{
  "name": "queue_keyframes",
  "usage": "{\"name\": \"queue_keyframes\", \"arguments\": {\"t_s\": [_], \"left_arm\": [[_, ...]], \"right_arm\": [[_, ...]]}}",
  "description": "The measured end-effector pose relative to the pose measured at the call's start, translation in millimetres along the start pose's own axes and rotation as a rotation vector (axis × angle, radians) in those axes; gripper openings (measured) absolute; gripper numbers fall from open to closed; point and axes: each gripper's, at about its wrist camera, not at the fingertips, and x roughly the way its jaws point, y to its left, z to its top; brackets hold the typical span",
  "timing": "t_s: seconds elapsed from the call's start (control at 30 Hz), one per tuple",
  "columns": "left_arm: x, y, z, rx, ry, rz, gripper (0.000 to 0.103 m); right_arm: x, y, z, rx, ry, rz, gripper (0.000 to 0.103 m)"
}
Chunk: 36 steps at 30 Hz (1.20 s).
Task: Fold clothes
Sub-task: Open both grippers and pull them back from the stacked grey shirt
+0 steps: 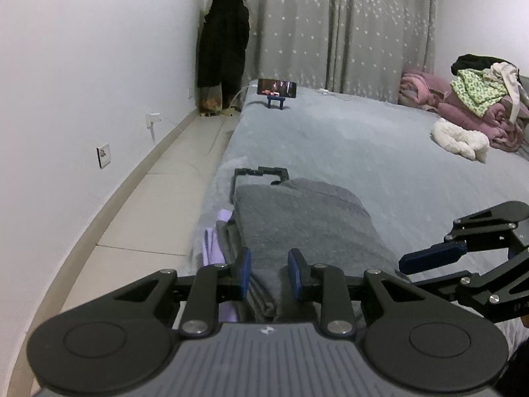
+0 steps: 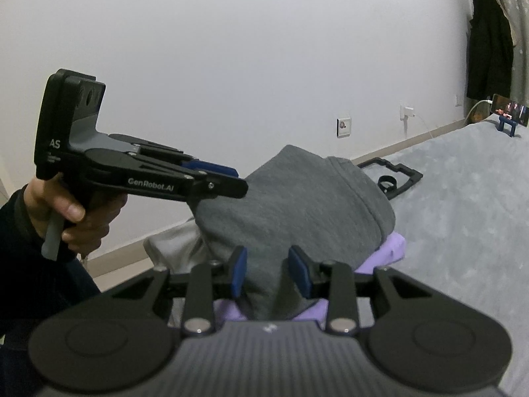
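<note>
Left wrist view: the left gripper (image 1: 268, 273) stands open over a folded grey garment (image 1: 304, 221) at the bed's (image 1: 363, 152) left edge; its near end is hidden behind the fingers. Purple cloth (image 1: 215, 248) peeks out beneath.

Right wrist view: the right gripper (image 2: 267, 273) is open too. A hand (image 2: 82, 211) shows here only.

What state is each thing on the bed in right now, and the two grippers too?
Grey sweater: folded, on top of the stack.
Purple garment: folded, under the sweater.
Left gripper: fingers open, either side of a sweater fold.
Right gripper: fingers open around the sweater's edge.
Phone: propped on a stand, screen lit.
Clothes pile: unfolded, heaped.
Black coat: hanging in the corner.
</note>
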Motion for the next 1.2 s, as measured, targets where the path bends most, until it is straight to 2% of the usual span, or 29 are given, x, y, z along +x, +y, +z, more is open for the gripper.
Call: {"name": "queue_keyframes", "arguments": {"t_s": [0.2,0.4,0.6,1.07,1.2], "left_arm": [[-3.2,-7.4,3.7,0.021,-0.001,0.054,0.027],[-4.4,-11.9,4.6,0.018,0.002,0.072,0.027],[-18.3,-18.6,7.8,0.003,-0.037,0.087,0.027],[-38.7,-34.1,3.0,-0.031,-0.065,0.068,0.027],[-39.6,-39.2,0.6,-0.04,-0.059,0.059,0.027]], "right_arm": [[-4.5,3.0,-0.4,0.002,0.006,-0.008,0.032],[-8.9,4.3,-1.7,0.006,0.003,-0.019,0.033],[-17.9,2.4,-2.0,0.018,-0.017,-0.026,0.035],[-41.8,1.0,-8.5,0.071,-0.043,-0.05,0.044],[-46.3,-0.8,-10.6,0.089,-0.048,-0.056,0.051]]}}
